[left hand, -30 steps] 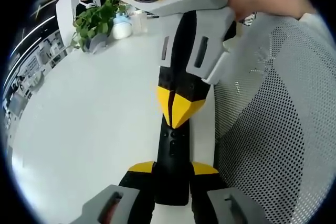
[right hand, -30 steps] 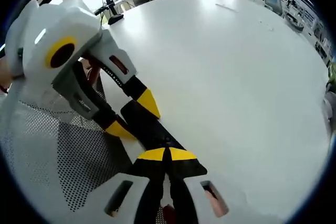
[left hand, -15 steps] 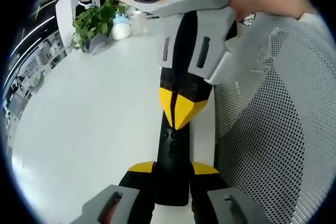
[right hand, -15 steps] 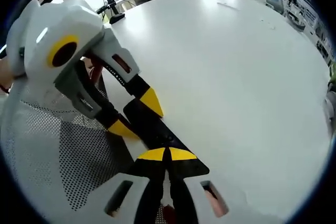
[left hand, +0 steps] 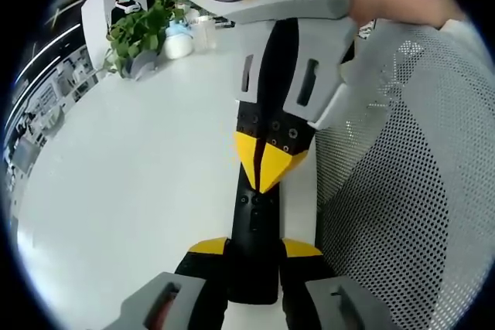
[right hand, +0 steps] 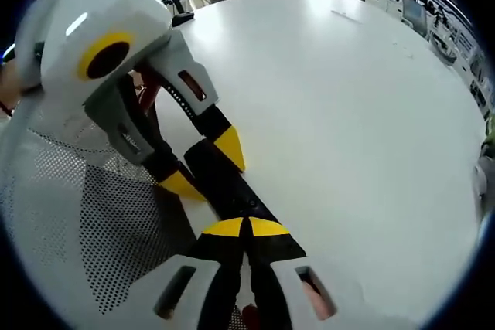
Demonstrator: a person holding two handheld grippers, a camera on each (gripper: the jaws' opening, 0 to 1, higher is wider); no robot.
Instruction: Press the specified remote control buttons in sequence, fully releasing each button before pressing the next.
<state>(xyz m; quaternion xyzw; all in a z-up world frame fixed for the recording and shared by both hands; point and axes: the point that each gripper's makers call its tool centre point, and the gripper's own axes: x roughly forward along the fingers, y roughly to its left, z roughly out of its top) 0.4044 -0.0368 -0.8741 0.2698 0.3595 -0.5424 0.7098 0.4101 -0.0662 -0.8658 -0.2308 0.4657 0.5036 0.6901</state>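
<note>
Remote lies lengthwise between left tool jaws, pointing ahead.

No legible text, label or number anywhere.

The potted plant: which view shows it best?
The left gripper view: the potted plant stands whole at the far edge of the white table. The right gripper view catches just a green sliver at its right edge.

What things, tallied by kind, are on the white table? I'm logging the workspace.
Remote control: 1
Potted plant: 1
Small white bottle: 1
Grippers: 2, left gripper and right gripper
Total: 5
</note>
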